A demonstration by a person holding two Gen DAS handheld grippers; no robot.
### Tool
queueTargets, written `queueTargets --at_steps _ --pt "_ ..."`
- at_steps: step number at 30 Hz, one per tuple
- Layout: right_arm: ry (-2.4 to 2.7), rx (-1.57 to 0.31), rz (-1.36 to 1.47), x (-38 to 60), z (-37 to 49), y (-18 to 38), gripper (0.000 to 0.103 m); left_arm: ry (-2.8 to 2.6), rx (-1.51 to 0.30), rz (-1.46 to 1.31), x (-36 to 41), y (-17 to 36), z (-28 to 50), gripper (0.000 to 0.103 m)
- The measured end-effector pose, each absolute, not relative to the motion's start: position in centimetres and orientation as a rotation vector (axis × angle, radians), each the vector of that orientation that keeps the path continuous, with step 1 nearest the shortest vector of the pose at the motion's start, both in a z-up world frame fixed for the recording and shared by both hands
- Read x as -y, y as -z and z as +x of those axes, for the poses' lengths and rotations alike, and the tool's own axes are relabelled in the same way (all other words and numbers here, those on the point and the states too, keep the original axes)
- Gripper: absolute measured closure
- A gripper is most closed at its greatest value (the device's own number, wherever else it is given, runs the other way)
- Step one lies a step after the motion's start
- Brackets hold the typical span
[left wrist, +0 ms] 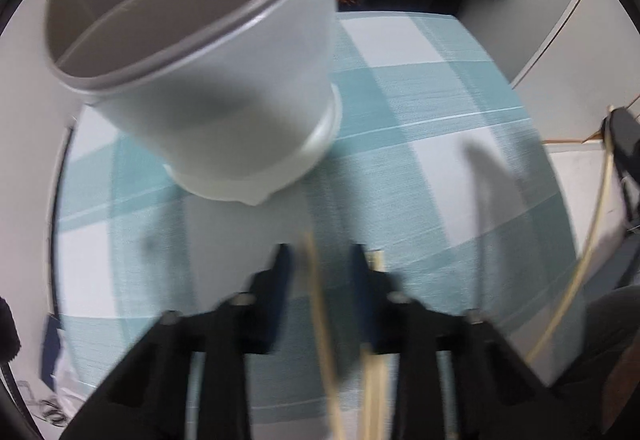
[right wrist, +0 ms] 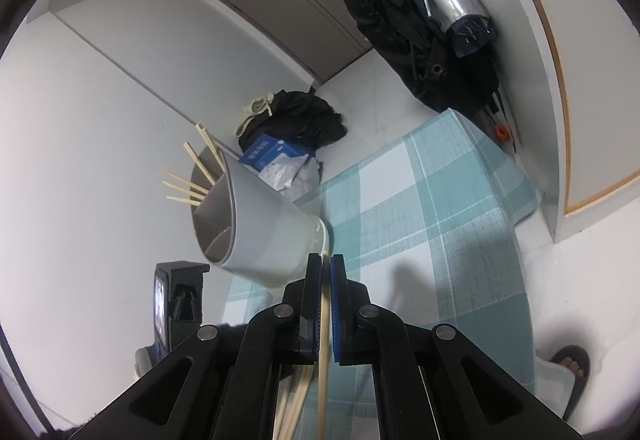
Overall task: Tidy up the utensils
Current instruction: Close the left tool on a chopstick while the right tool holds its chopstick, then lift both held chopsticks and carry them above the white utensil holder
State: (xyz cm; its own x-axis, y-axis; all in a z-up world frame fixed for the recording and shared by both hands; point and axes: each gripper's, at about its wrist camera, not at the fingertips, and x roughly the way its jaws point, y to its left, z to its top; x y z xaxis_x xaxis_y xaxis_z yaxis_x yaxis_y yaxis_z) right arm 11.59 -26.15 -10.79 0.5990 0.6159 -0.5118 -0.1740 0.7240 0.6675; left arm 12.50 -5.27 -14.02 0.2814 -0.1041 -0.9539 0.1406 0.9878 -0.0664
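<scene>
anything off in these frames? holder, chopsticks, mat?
Nothing spilled or damaged. The grey utensil holder stands on the checked mat, chopsticks fanned loosely inside. The right hand-held gripper pinches one chopstick. The left view is motion-blurred.

The left wrist view is smeared by motion: the left gripper (left wrist: 320,260) and the thin chopstick (left wrist: 320,320) between its jaws are soft-edged, so whether the jaws touch it cannot be told. The grey holder (left wrist: 224,80) is cut off by the top edge. In the right wrist view, the lower ends of the chopsticks (right wrist: 296,400) run behind the right gripper (right wrist: 325,264) and out the bottom edge.
</scene>
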Motion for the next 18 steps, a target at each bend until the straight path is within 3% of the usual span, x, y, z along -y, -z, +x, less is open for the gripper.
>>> queueTargets --at_steps 1,2,10,18 --pt "-0.492 -0.806 0.613 26.2 11.6 10.8 0.1 0.155 -1.278 0.032 5.3 14.1 12.5 0.089" --pt "-0.49 -0.805 0.615 26.2 11.6 10.8 0.1 0.158 -1.278 0.028 5.4 14.1 12.5 0.101" --pt "-0.488 -0.794 0.616 26.3 11.4 10.5 0.1 0.148 -1.242 0.012 4.9 14.1 12.1 0.102" --pt "-0.459 -0.745 0.55 26.1 10.1 9.5 0.1 0.179 -1.079 -0.028 3.7 7.9 8.9 0.102"
